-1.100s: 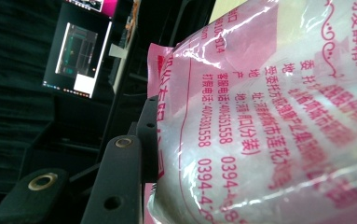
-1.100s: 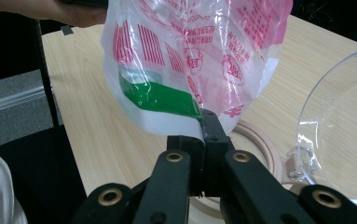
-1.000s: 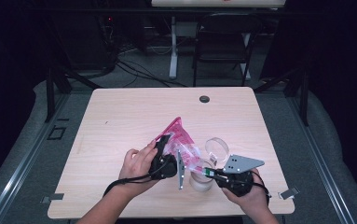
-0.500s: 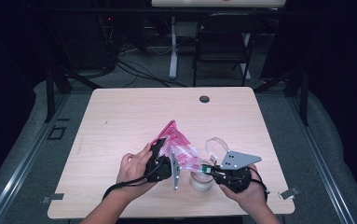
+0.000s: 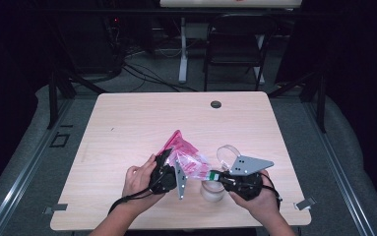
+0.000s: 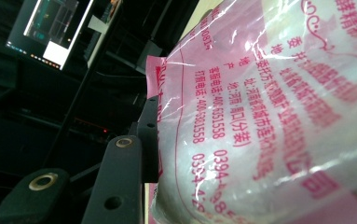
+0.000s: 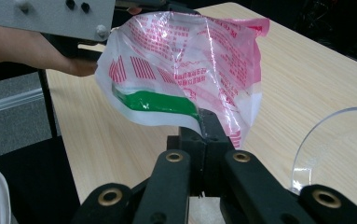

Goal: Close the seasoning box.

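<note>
A crinkly clear plastic bag (image 5: 186, 160) with pink and red printing hangs just above the table (image 5: 127, 128), held between both grippers. My left gripper (image 5: 171, 158) grips its left side; in the left gripper view one black finger (image 6: 147, 135) presses against the printed bag (image 6: 269, 116), and the other finger is hidden behind it. My right gripper (image 7: 204, 122) is shut on the bag's lower edge by a green stripe (image 7: 157, 101); in the high view this gripper (image 5: 212, 176) sits at the bag's right corner.
A clear round jar (image 5: 212, 191) stands on the table just below the bag, between the two hands. A clear lid (image 5: 227, 151) lies to the right of the bag and shows as a curved edge (image 7: 327, 135). A dark grommet (image 5: 216, 104) sits near the far edge.
The bag's pink top has sunk a little and shifted slightly left. Both hands have stayed almost where they were, still gripping the bag.
</note>
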{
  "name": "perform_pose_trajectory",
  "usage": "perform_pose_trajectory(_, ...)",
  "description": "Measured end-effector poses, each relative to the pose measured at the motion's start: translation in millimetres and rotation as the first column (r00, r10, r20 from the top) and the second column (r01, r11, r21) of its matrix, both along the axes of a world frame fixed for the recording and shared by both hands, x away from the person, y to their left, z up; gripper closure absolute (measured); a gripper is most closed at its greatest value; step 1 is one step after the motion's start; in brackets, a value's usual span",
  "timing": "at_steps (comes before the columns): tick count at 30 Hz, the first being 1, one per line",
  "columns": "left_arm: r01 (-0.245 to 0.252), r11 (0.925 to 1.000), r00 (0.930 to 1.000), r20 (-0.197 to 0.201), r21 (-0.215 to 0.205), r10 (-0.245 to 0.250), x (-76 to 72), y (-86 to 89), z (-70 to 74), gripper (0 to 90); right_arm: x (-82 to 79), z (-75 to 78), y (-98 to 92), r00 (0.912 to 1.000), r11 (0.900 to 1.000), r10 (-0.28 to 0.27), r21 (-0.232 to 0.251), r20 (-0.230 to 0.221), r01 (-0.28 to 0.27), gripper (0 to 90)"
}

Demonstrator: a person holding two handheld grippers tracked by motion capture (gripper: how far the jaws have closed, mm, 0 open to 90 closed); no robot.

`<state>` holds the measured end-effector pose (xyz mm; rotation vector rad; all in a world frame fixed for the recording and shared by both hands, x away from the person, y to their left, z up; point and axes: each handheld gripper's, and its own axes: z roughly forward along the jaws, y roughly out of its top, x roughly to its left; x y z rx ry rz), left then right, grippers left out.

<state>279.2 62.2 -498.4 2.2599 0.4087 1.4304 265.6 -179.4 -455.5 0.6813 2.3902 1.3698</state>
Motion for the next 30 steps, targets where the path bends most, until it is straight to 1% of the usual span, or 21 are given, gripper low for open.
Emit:
perform_pose_trajectory(1,-0.001,1.0000,1.0000,-0.001,-0.002,0.001,0.0,0.5,-0.5,63.7,0.1,0.0,0.3,1.0000,1.000,0.001,0.000,0.001,-0.001,90.0)
perform_pose_trajectory(7,-0.005,0.9995,0.9994,-0.033,-0.030,0.004,-0.6,2.2,-5.9,63.9,0.3,0.1,2.3,1.0000,1.000,0.004,0.008,0.000,-0.004,90.0)
perform_pose_trajectory(8,-0.004,0.9986,0.9994,-0.034,-0.053,0.002,-0.4,2.1,-8.4,64.0,0.3,0.2,2.5,1.0000,1.000,0.004,0.007,0.002,-0.004,90.0)
perform_pose_trajectory(9,-0.005,0.9984,0.9991,-0.043,-0.056,0.003,-0.4,2.6,-9.3,64.1,0.7,-0.2,3.0,1.0000,1.000,0.006,0.010,0.001,-0.006,90.0)
perform_pose_trajectory(12,-0.011,0.9958,0.9978,-0.067,-0.091,0.005,0.0,4.0,-12.6,64.4,1.2,-0.4,4.2,1.0000,1.000,0.007,0.003,-0.001,-0.007,90.0)
perform_pose_trajectory(13,-0.014,0.9954,0.9971,-0.075,-0.095,0.007,0.0,4.4,-13.2,64.5,1.2,-0.6,4.8,1.0000,1.000,0.006,0.004,0.000,-0.006,90.0)
perform_pose_trajectory(15,-0.020,0.9928,0.9957,-0.092,-0.118,0.009,-0.2,5.2,-16.2,64.7,1.2,-0.9,5.7,1.0000,1.000,0.008,0.003,0.000,-0.008,90.0)
perform_pose_trajectory(17,-0.023,0.9923,0.9948,-0.101,-0.122,0.010,-0.4,6.0,-18.5,64.8,1.3,-1.6,6.5,0.9999,1.000,0.011,0.003,-0.001,-0.011,90.0)
perform_pose_trajectory(18,-0.029,0.9918,0.9939,-0.109,-0.125,0.015,-1.1,6.4,-19.9,64.8,1.4,-2.1,6.7,0.9999,1.000,0.010,-0.004,-0.001,-0.010,90.0)
perform_pose_trajectory(19,-0.027,0.9918,0.9940,-0.108,-0.125,0.014,-1.3,6.8,-20.9,64.8,1.3,-2.8,7.3,0.9999,1.000,0.010,0.000,-0.002,-0.010,90.0)
perform_pose_trajectory(20,-0.031,0.9911,0.9928,-0.119,-0.129,0.015,-2.0,7.1,-21.6,64.8,1.2,-3.3,7.4,0.9999,1.000,0.010,-0.003,-0.003,-0.010,90.0)
perform_pose_trajectory(23,-0.040,0.9866,0.9907,-0.135,-0.158,0.019,-2.4,8.3,-24.5,64.9,0.8,-4.5,8.2,0.9999,1.000,0.011,-0.004,-0.003,-0.011,90.0)
perform_pose_trajectory(24,-0.041,0.9850,0.9897,-0.142,-0.168,0.017,-2.2,8.7,-25.0,64.9,0.7,-5.0,8.7,0.9999,1.000,0.013,0.004,-0.005,-0.013,90.0)
perform_pose_trajectory(25,-0.045,0.9826,0.9879,-0.154,-0.180,0.017,-2.0,8.9,-25.9,65.0,0.6,-4.9,8.9,0.9999,1.000,0.013,0.002,-0.004,-0.013,90.0)
perform_pose_trajectory(27,-0.051,0.9803,0.9844,-0.175,-0.191,0.017,-2.4,9.2,-27.7,65.1,0.6,-4.8,9.4,0.9999,1.000,0.014,-0.004,-0.004,-0.014,90.0)
perform_pose_trajectory(29,-0.050,0.9774,0.9832,-0.182,-0.205,0.012,-2.3,9.4,-29.9,65.3,0.8,-5.0,9.9,0.9999,1.000,0.014,-0.006,-0.005,-0.014,90.0)
perform_pose_trajectory(30,-0.053,0.9758,0.9806,-0.196,-0.212,0.011,-2.5,9.8,-31.0,65.3,0.8,-5.2,10.3,0.9999,1.000,0.014,-0.005,-0.005,-0.015,90.0)
